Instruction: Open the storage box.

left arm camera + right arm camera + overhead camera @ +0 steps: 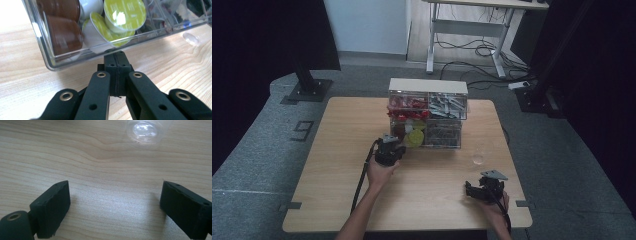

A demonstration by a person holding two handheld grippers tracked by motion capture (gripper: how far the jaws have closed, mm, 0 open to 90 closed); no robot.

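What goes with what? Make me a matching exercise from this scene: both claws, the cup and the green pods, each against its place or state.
Things:
1. left claw
2. right claw
3. cup
4. green pods

Places or states:
a. open, over bare table
b. inside the clear drawer
c. shut, tips at the drawer's front
d. alone on the wood, ahead of the right claw

Pairs: 1-c, 2-a, 3-d, 4-b

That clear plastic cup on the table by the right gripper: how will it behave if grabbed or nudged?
The clear cup looks thin-walled, so probably light and easily squashed. It appears empty, so a nudge would likely slide or tip it. Its glossy surface may slip between the right hand-held gripper pads.
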